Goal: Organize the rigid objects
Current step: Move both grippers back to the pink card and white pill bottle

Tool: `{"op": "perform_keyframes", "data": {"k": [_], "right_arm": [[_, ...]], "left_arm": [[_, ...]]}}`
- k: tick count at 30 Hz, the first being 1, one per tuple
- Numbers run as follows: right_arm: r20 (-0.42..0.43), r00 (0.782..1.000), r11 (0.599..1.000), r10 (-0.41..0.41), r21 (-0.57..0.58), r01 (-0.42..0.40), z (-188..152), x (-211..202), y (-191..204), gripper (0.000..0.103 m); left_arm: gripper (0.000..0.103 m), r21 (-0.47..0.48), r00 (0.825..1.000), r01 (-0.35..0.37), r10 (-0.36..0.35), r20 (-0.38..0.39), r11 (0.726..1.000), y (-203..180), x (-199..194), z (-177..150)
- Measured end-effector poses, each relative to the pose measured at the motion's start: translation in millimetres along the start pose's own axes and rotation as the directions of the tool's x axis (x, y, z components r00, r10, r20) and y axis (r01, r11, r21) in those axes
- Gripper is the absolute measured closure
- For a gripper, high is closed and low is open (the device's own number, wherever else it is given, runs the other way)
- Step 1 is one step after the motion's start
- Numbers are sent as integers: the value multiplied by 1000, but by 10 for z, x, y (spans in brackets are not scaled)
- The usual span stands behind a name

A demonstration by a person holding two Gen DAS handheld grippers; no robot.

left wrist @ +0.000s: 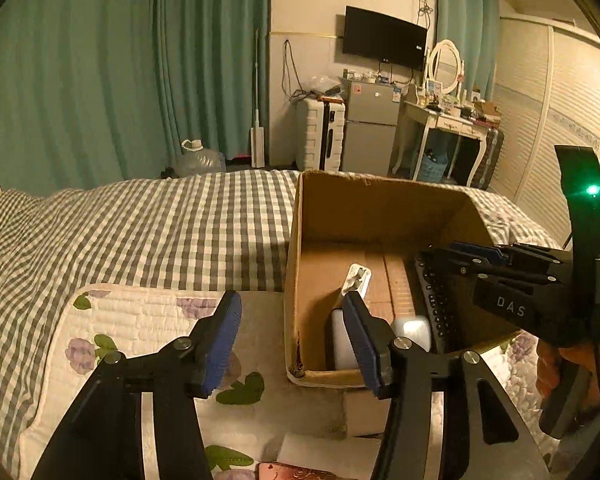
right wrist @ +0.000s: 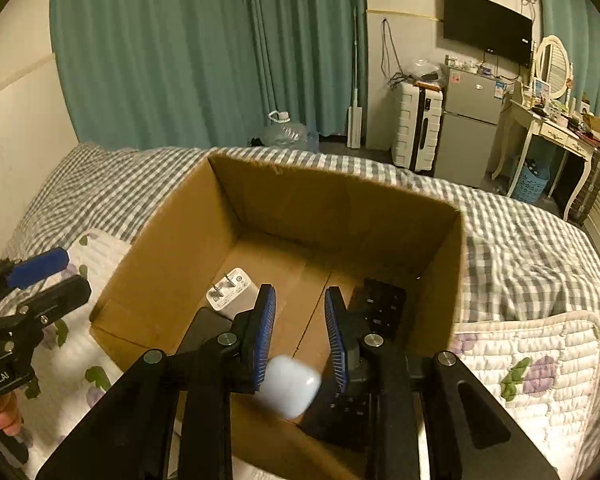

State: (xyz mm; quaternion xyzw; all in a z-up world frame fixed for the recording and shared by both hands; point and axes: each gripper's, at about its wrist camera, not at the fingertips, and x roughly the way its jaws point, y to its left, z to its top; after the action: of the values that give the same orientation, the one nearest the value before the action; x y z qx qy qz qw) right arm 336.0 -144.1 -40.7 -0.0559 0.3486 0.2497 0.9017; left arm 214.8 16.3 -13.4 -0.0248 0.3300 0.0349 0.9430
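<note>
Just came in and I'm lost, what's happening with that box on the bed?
A person with a two-finger gripper in each hand is packing small things into an open cardboard box on the checked bedspread. The right gripper is open above the box, with a blurred small white rounded case just below its fingers. A white plug charger and black keyboard lie inside. The left gripper is open and empty.

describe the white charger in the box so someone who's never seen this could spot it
Start at the open cardboard box on the checked bed, then look down at its floor, toward the left wall. The white charger lies there, beside a flat dark slab. It is the only blocky white thing showing two metal prongs; the other white item, a rounded case, is smooth.
</note>
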Motion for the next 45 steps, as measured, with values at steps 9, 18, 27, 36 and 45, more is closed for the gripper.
{"op": "perform_keyframes", "data": {"k": [9,18,27,36,45], "right_arm": [[164,985,998,-61,11,60,-337,-946,178,42],[36,999,1000,-26,13,25,-1125,-930,458,41],[-40,997,998,-64,-15,63,-1322,-653,507,40],[-72,995,997,-76,-20,74,-1332,-557,498,40],[-86,993,996,-87,-16,86,-1352,-511,491,40]], "left_arm": [[42,25,1000,-6,6,-12,1000,-84,-300,-287],[42,4,990,-16,17,-143,1000,45,-258,-923],[42,3,962,23,-21,-274,1000,2,6,-1447],[27,79,937,-11,38,-348,997,-110,317,-1616],[30,0,951,-4,4,-309,1000,22,394,-1578]]}}
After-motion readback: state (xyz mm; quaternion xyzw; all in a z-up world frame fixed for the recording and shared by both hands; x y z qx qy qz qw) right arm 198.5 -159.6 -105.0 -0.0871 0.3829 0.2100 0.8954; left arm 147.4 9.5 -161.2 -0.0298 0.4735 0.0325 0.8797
